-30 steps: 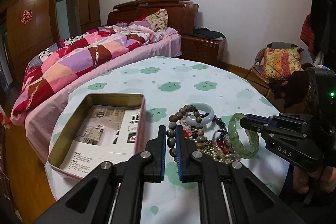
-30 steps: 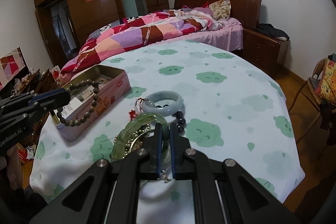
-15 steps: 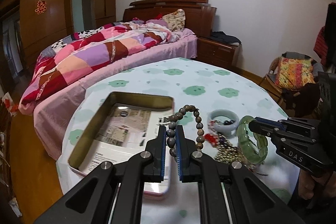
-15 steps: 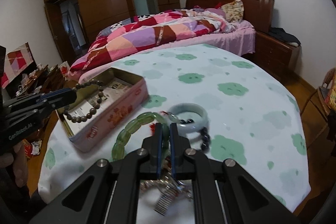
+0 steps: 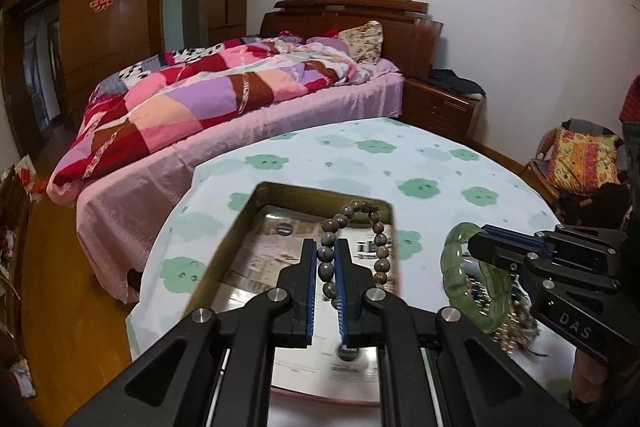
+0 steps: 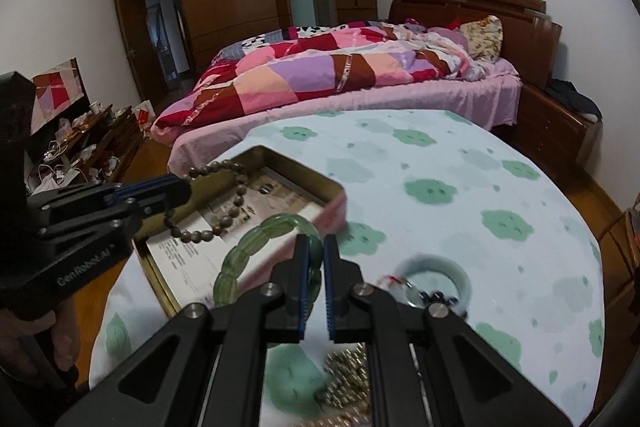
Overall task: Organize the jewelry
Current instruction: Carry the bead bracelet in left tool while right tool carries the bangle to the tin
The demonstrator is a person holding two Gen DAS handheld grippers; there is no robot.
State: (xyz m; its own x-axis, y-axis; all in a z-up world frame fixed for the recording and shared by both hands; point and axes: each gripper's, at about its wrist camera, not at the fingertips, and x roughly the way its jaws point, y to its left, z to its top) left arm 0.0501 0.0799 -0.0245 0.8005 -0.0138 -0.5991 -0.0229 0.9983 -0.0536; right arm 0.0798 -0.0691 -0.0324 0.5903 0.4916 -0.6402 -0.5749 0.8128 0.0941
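The beads [image 5: 352, 247] are pinched by the left gripper [image 5: 325, 259] above the tin [image 5: 240, 227]; the bangle [image 6: 264, 259] is pinched by the right gripper [image 6: 315, 259] at the tin's edge. Each should be lowered inside before being released.

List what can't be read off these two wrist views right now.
- Jewelry pile: right wrist view, blurred and half behind the right tongs; single pieces can't be told apart.
- Print on the sheet in the tin box: left wrist view, too small, partly behind the left tongs.
- Bead bracelet: left wrist view, lowest beads blurred between the arms.
- Green bangle: left wrist view, far side hidden by the right tongs.
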